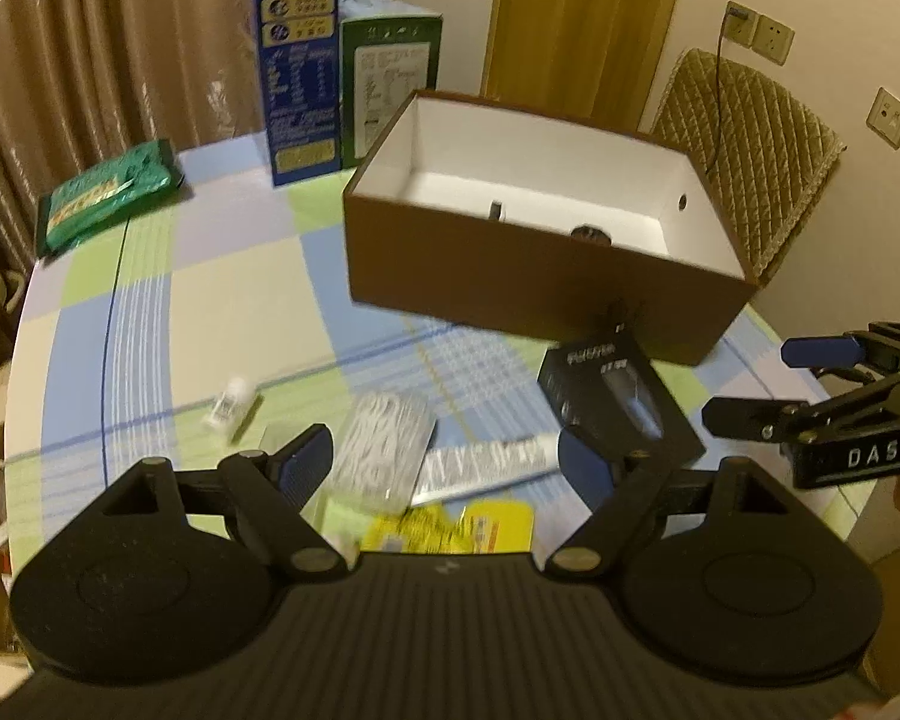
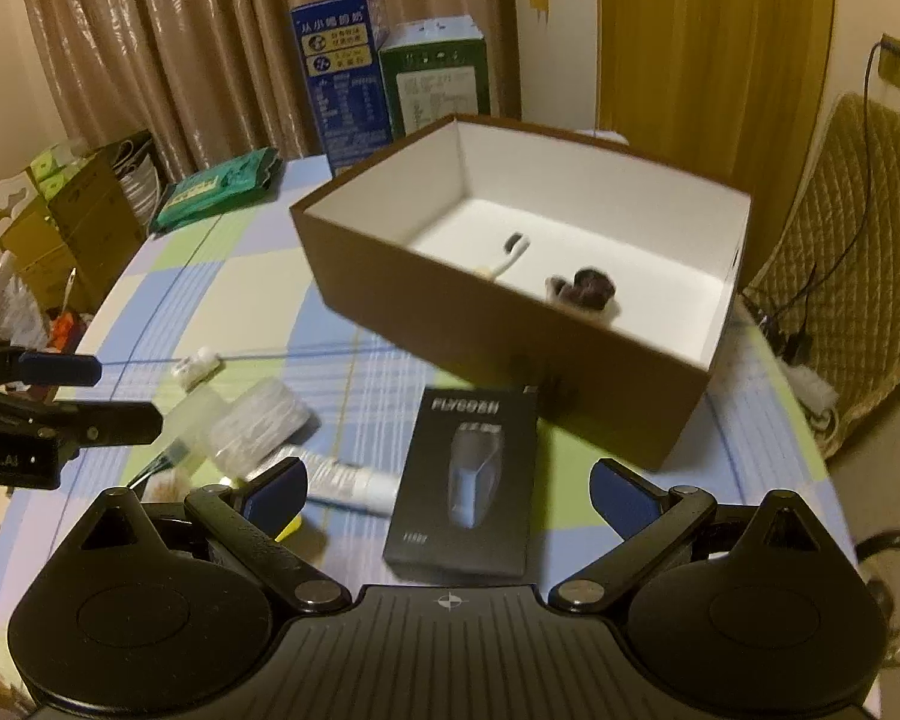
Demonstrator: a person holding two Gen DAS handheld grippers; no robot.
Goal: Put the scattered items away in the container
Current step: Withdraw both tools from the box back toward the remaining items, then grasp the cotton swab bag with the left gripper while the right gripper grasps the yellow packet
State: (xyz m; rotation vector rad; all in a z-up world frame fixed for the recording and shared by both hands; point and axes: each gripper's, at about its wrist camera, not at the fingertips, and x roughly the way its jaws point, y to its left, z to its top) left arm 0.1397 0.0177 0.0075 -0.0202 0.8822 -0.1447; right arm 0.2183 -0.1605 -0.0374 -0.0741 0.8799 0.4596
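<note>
The brown cardboard container (image 1: 510, 276) (image 2: 492, 330) stands open at the back of the checked table, with a toothbrush (image 2: 508, 253) and a dark round item (image 2: 591, 291) inside. My left gripper (image 1: 444, 465) (image 2: 102, 396) is open above a clear bag of white pieces (image 1: 384, 450) (image 2: 258, 426), a white tube (image 1: 486, 459) (image 2: 345, 480) and a yellow packet (image 1: 468, 525). A small white bottle (image 1: 231, 405) (image 2: 197, 366) lies to the left. My right gripper (image 2: 450, 492) (image 1: 768, 384) is open over a black shaver box (image 2: 468, 480) (image 1: 621, 402), not touching it.
A blue carton (image 1: 297, 72) (image 2: 339, 72) and a green carton (image 1: 390, 78) (image 2: 438, 81) stand behind the container; a green pack (image 1: 105, 195) (image 2: 216, 195) lies at the back left. A quilted chair (image 1: 744, 150) (image 2: 852, 240) is on the right, cardboard boxes (image 2: 72, 222) on the left.
</note>
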